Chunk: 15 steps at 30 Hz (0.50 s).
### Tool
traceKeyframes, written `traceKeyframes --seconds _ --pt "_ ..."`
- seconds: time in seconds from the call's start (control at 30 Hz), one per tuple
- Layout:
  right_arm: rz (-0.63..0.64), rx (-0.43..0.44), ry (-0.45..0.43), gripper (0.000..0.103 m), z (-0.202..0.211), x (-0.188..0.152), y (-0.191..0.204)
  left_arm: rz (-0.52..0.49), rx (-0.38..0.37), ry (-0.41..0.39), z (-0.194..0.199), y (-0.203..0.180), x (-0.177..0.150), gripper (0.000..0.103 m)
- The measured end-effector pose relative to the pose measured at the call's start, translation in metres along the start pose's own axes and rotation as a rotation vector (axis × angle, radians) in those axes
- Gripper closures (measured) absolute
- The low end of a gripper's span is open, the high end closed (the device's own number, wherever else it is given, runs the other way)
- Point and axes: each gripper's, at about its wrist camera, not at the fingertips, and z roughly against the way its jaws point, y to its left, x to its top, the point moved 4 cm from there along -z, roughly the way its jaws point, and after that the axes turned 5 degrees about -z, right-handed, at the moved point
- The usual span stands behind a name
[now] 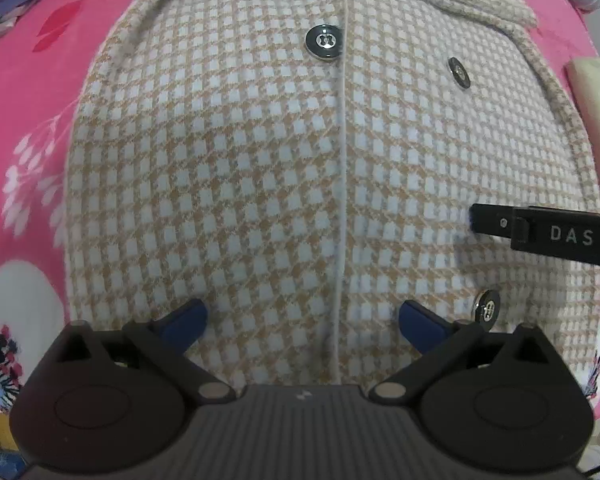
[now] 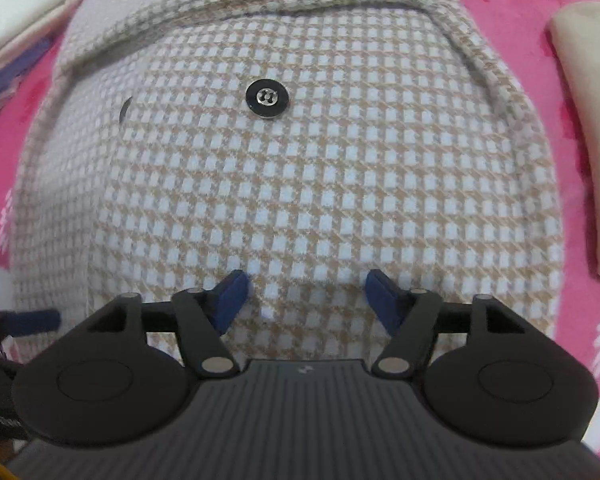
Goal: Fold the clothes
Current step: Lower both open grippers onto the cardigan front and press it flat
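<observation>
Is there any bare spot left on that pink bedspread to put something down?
Bare pink sheet shows left of the checked coat, below the folded clothes. On the right only a narrow strip remains between the coat and the cream fabric.

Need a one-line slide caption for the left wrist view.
Open left gripper poised over a beige-and-white houndstooth wool coat on pink floral bedding.

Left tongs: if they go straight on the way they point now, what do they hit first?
Most likely the checked coat itself. The left tongs stand open, aimed at its front panel near the centre seam, with nothing else between the blue pads. How close the cloth is, the fisheye view does not settle.
</observation>
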Motion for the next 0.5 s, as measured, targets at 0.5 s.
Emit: traceKeyframes --seconds 0.5 --pt "0.006 -0.029 0.049 0.001 -0.017 0.004 0.023 0.01 0.008 0.024 -0.007 -0.006 0.015 0.0"
